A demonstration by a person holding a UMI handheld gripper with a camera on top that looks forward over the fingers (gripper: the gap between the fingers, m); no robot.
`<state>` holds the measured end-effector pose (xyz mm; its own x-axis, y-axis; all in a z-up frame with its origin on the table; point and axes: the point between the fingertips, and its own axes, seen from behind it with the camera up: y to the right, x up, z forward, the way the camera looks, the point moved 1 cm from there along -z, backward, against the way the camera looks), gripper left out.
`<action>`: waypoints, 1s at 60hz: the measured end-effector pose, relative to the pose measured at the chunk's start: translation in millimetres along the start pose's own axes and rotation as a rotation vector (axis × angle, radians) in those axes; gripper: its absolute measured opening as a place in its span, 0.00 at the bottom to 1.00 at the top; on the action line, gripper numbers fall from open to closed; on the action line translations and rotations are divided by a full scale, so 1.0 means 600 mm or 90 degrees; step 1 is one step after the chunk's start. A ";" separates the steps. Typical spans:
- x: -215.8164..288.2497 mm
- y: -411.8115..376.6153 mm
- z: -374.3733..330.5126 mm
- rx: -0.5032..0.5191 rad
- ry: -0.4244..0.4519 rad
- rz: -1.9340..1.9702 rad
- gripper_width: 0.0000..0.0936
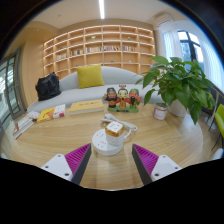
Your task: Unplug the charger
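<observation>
Fingers of my gripper spread apart, holding nothing. Charger sits just ahead atop white base on table; probably light, rigid; pinch its sides.

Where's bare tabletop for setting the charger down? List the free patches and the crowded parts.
Free: the wooden table beside the tool's left finger, and the strip right of the white charger base, before the plant. Crowded: the far edge, with books, figurines and a cup. The tool is open.
</observation>
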<state>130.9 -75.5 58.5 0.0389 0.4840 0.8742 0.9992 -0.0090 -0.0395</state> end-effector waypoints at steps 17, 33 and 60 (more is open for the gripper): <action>0.027 0.021 0.138 -0.020 0.011 0.023 0.65; 0.036 0.025 0.146 -0.042 0.039 -0.003 0.32; 0.400 0.030 -0.047 -0.028 0.302 -0.043 0.24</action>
<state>158.6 15.9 281.4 -0.0352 0.0316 0.9989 0.9988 -0.0338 0.0363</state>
